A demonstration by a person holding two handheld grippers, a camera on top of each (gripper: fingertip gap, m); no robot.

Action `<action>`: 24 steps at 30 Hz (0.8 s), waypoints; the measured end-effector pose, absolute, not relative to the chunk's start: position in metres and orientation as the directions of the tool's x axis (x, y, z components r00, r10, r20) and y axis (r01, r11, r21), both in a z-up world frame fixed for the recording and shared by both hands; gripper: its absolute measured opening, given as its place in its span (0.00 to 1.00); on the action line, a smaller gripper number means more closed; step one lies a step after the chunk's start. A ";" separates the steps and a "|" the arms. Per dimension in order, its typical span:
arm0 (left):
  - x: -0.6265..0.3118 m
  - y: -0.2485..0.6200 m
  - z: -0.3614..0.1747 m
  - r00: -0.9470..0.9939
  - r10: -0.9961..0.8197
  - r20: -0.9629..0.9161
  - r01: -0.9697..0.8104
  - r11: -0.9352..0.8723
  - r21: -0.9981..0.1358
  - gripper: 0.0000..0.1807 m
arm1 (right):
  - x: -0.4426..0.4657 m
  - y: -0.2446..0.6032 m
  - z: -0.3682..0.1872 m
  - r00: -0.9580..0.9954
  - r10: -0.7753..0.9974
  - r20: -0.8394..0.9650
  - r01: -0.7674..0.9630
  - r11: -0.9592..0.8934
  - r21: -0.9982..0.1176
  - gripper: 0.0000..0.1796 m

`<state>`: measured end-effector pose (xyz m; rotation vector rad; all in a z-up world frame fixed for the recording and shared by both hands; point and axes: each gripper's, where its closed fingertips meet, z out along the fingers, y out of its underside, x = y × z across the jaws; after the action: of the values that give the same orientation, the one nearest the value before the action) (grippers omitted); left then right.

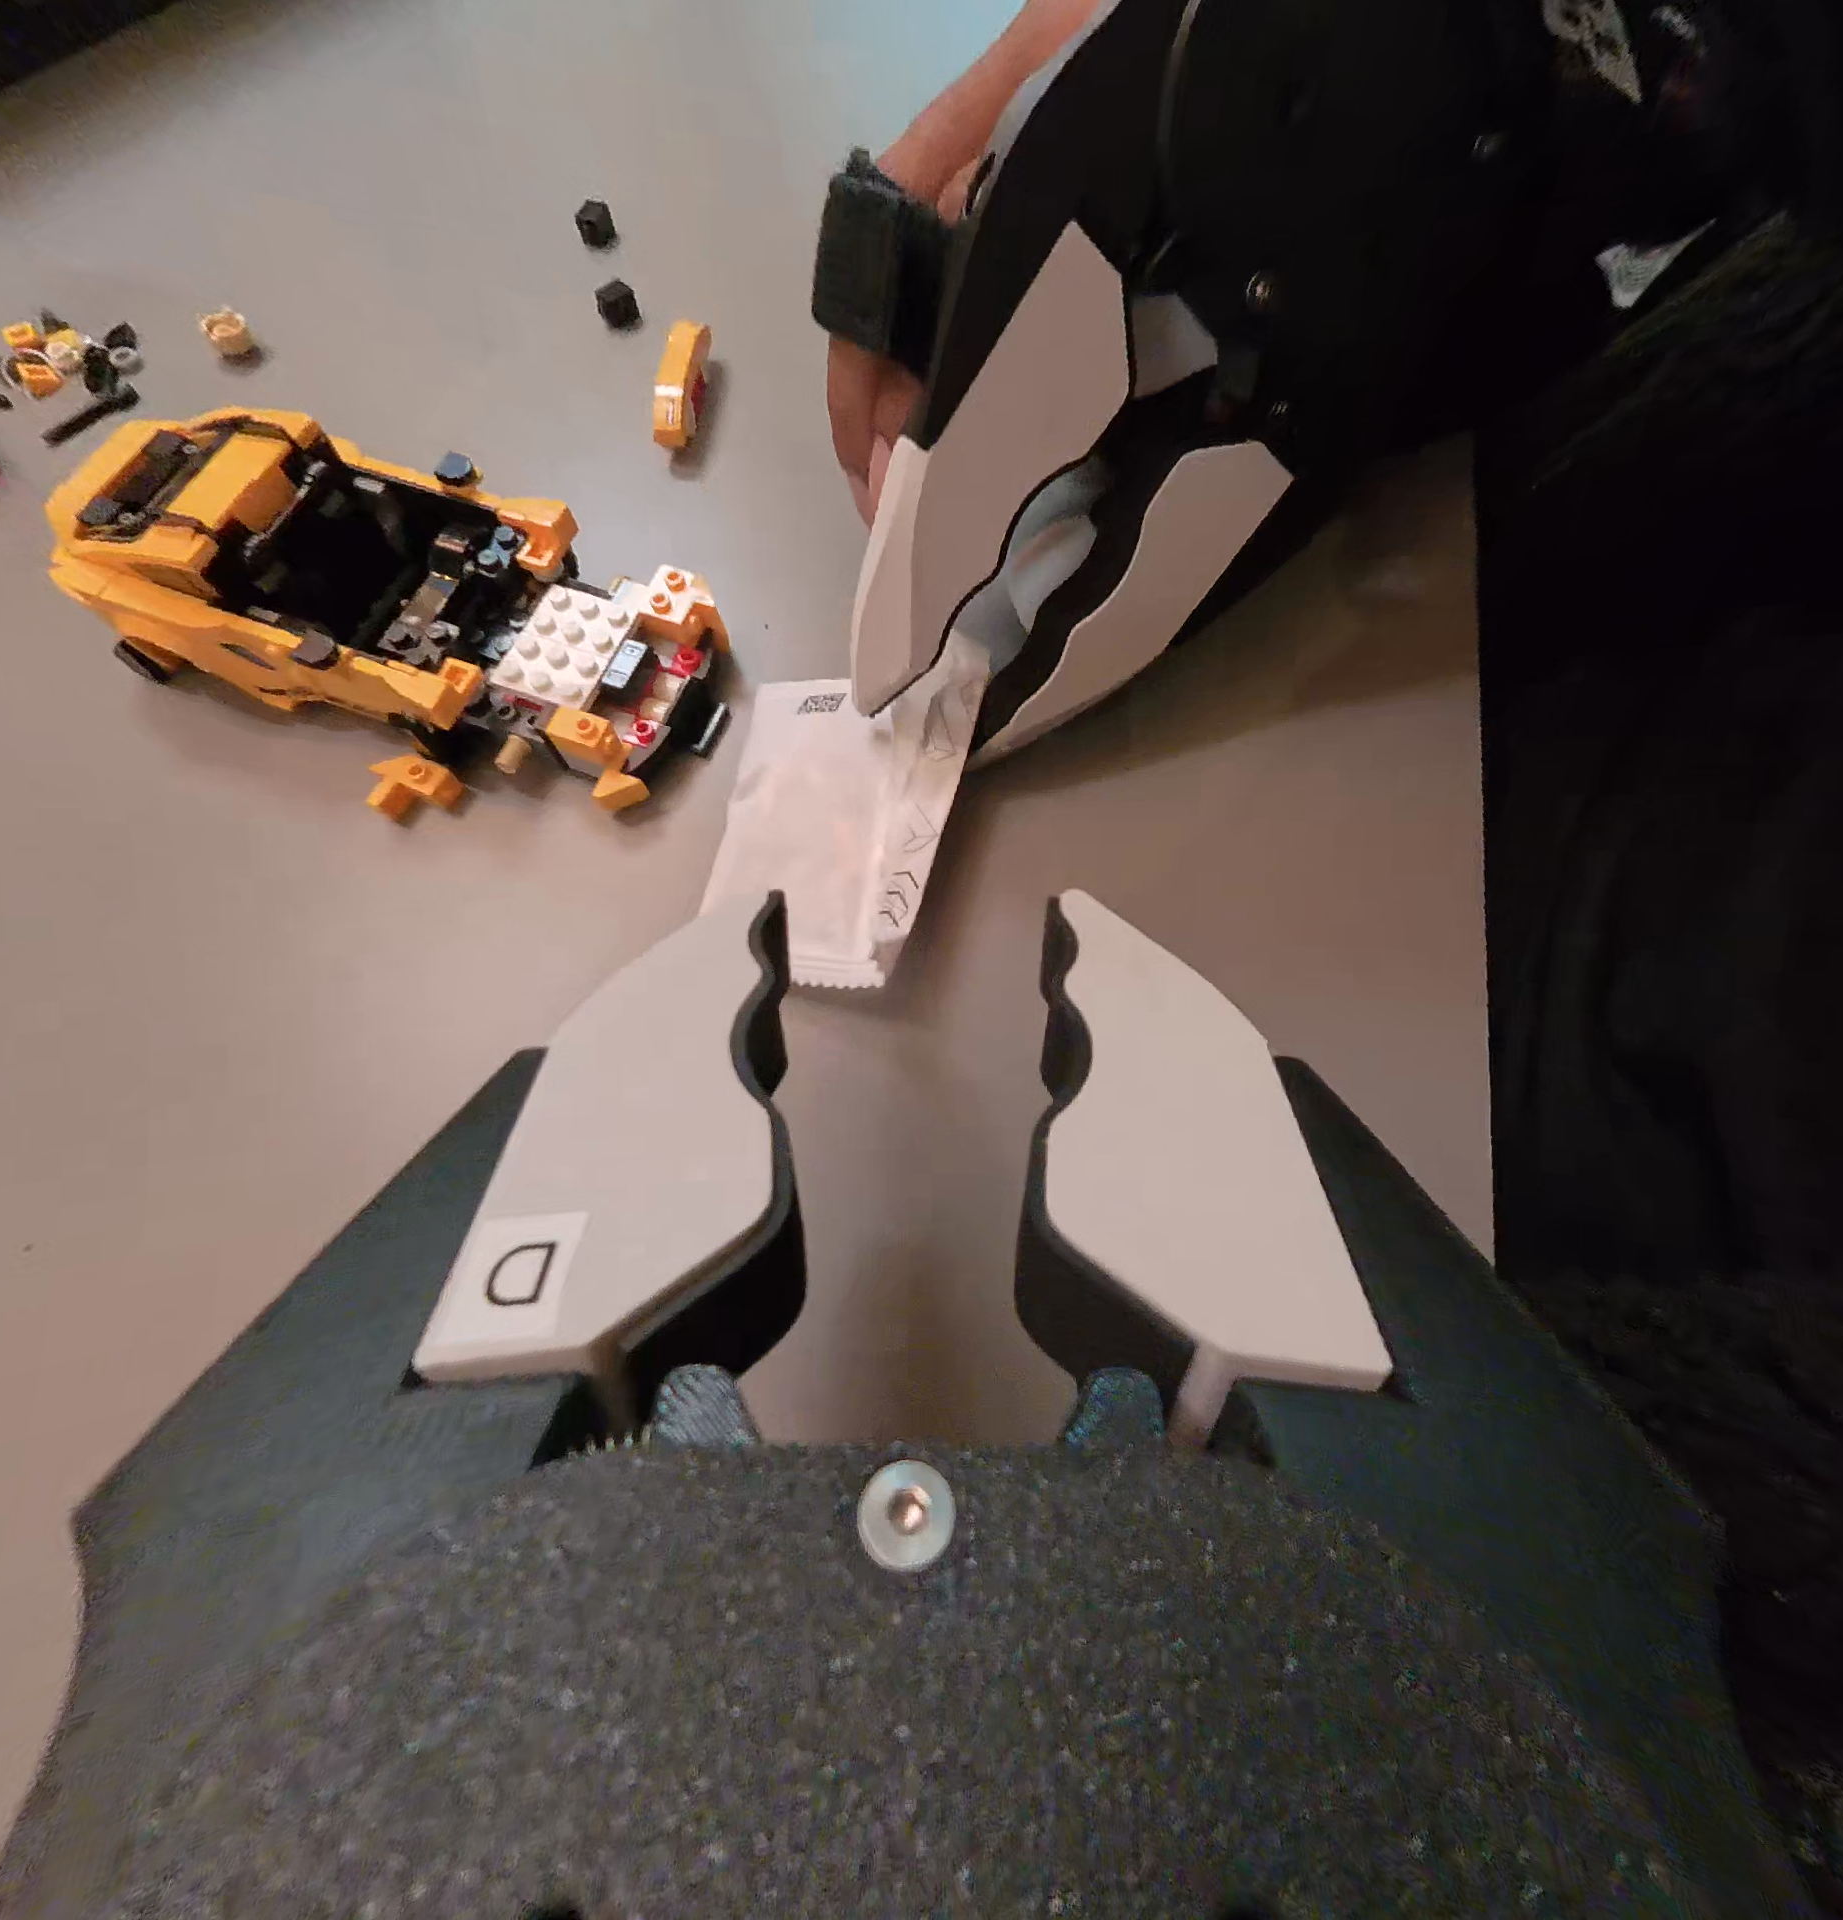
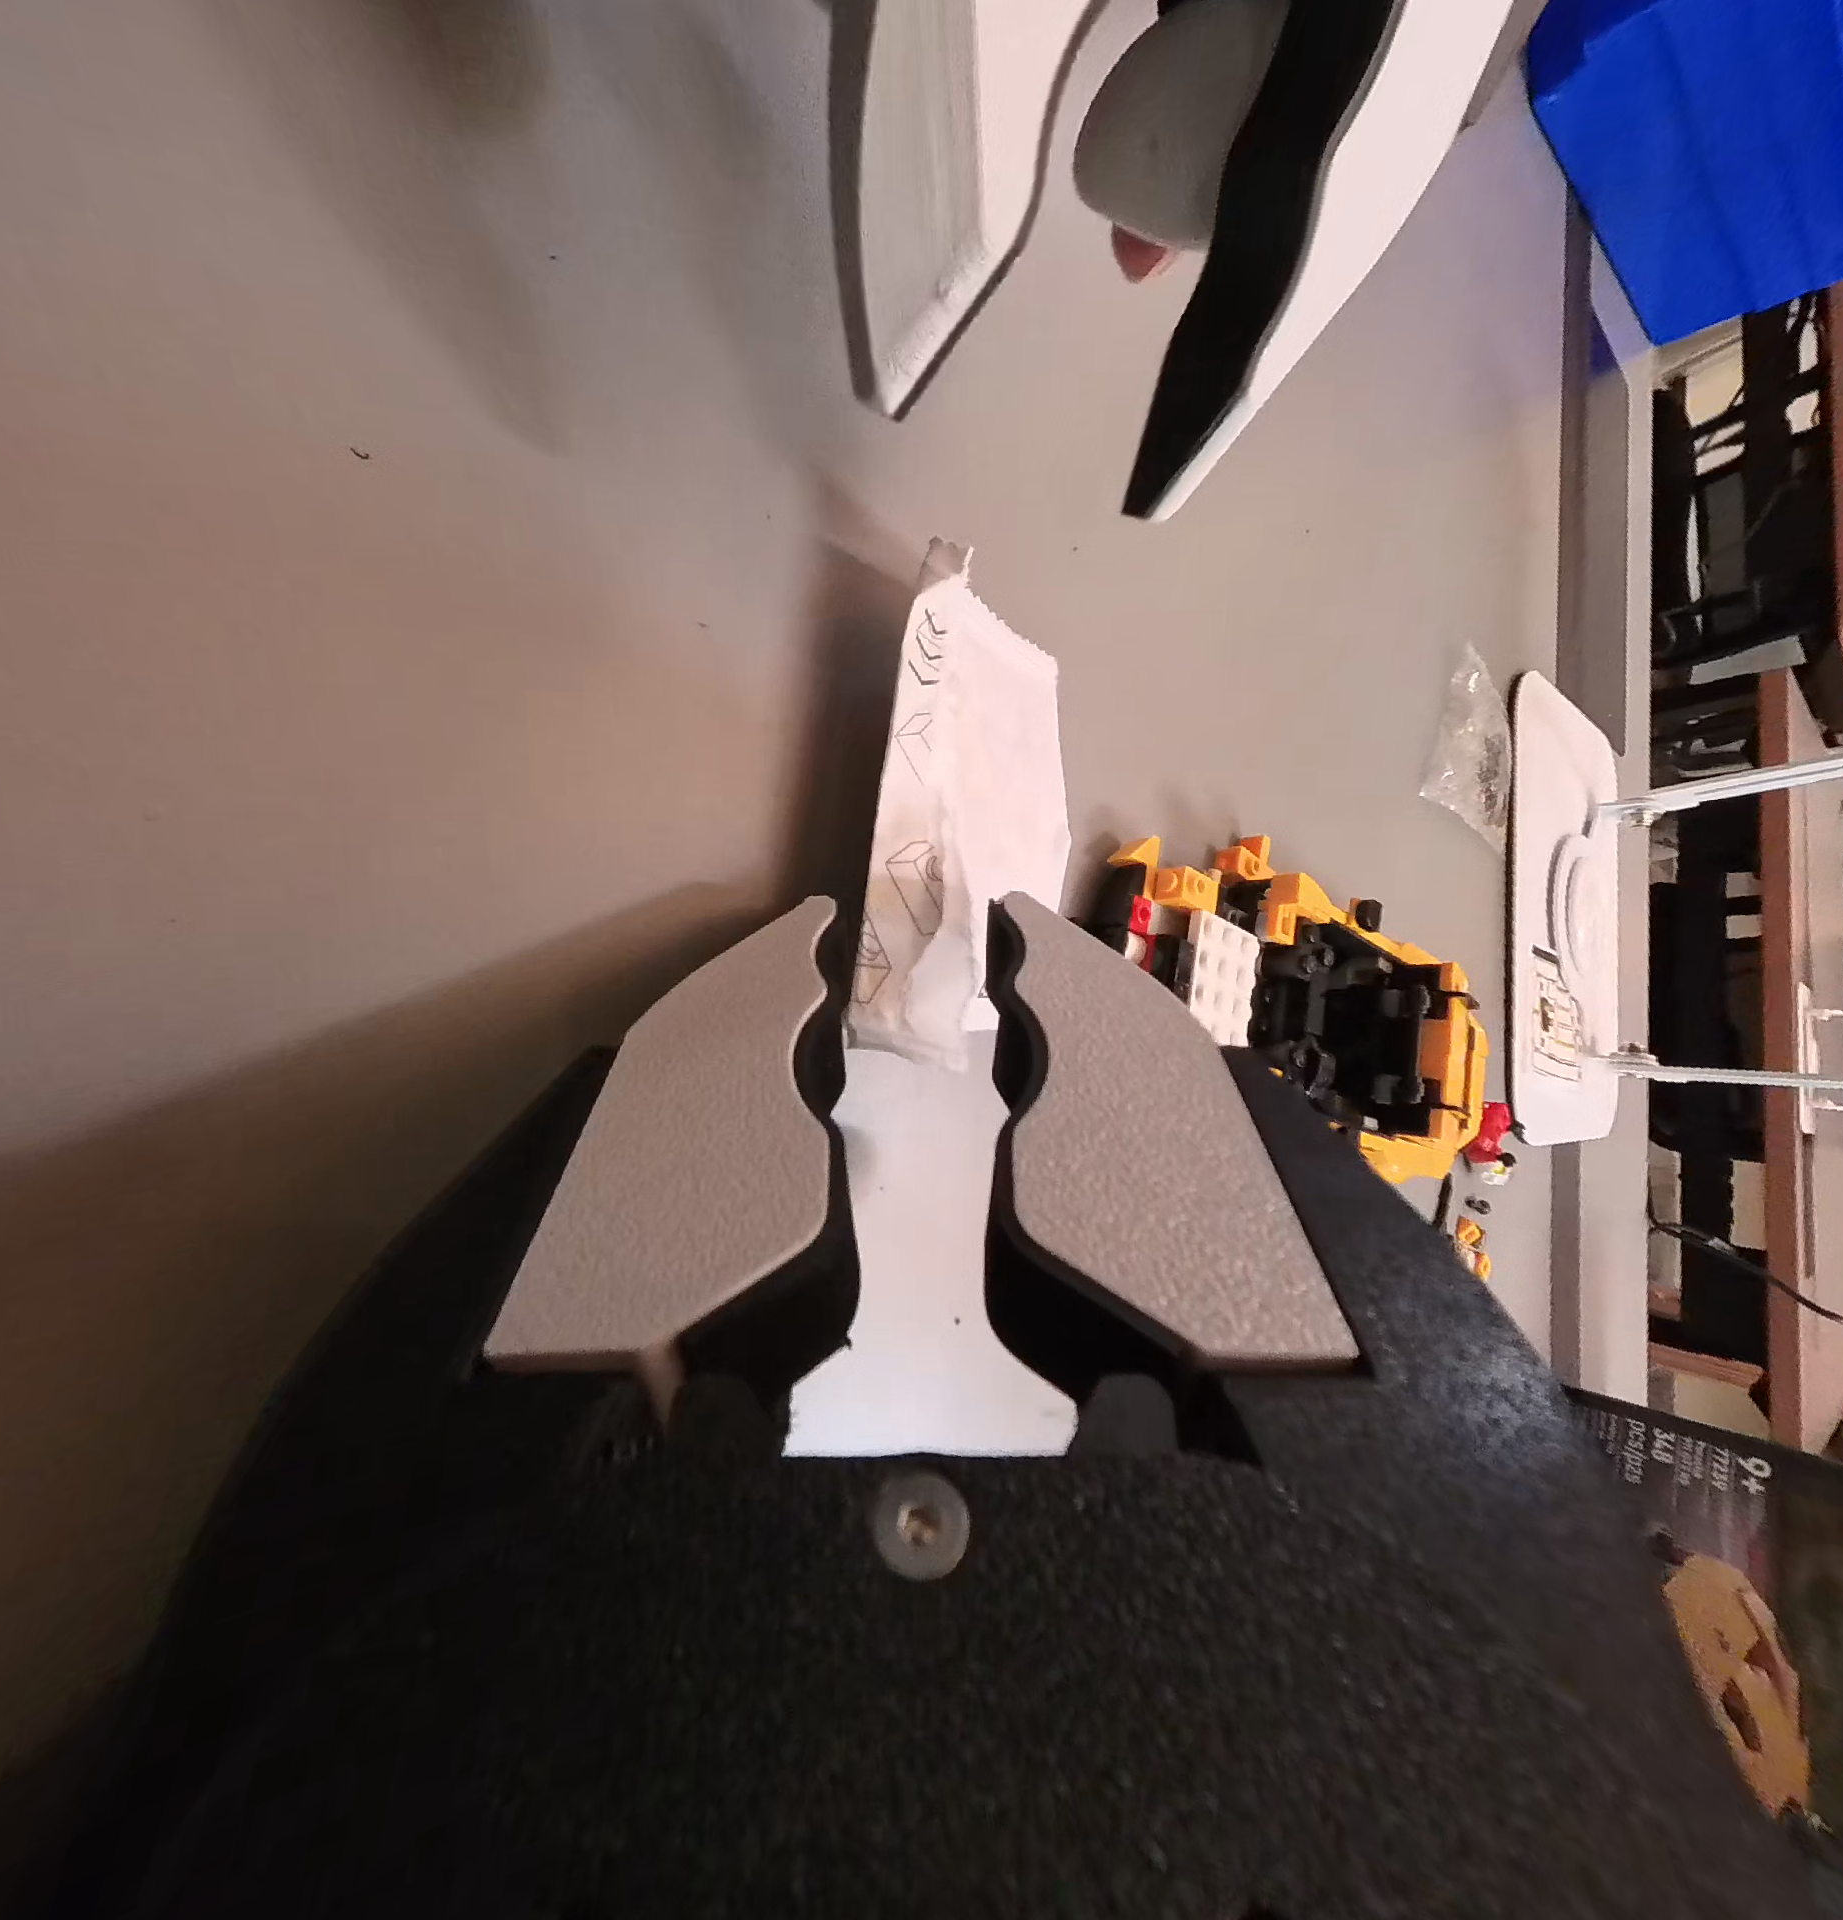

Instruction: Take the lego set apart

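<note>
A white paper bag with printed brick drawings lies on the grey table. My right gripper is shut on one crumpled end of the bag and lifts that end slightly. In the right wrist view the bag sticks out past the right gripper. My left gripper is open and empty, with its fingertips just short of the bag's free serrated end. It also shows in the right wrist view. The partly dismantled yellow lego car sits to the left, also visible in the right wrist view.
Loose pieces lie around the car: a yellow curved part, two black bricks, a tan piece, a small pile. A white tray, a clear parts bag, a blue bin and the set's box stand along the table edge. Tip to tip, the grippers are about 7 cm apart.
</note>
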<state>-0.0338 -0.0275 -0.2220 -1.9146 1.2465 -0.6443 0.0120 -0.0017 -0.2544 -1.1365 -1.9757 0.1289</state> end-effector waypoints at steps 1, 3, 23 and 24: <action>-0.035 -0.027 -0.222 0.401 -0.916 0.005 -0.542 -0.241 -0.805 0.25 | 0.012 -0.002 -0.254 -0.244 0.756 0.607 0.668 0.585 -0.459 0.13; -0.035 -0.027 -0.223 0.398 -0.917 0.008 -0.547 -0.244 -0.801 0.26 | 0.012 -0.002 -0.256 -0.248 0.755 0.607 0.667 0.588 -0.458 0.13; -0.030 -0.021 -0.239 0.283 -0.855 -0.434 -0.767 0.070 -0.638 0.04 | 0.010 -0.010 -0.240 -0.204 0.941 0.270 0.664 0.336 -0.668 0.02; -0.030 -0.022 -0.241 0.294 -0.869 -0.398 -0.760 0.040 -0.648 0.04 | 0.011 -0.011 -0.240 -0.206 0.948 0.242 0.665 0.317 -0.676 0.01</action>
<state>-0.0297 -0.0215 -0.2407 -1.7340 1.4838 -0.1643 0.0106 -0.0110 -0.2402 -1.4217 -1.9553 0.5766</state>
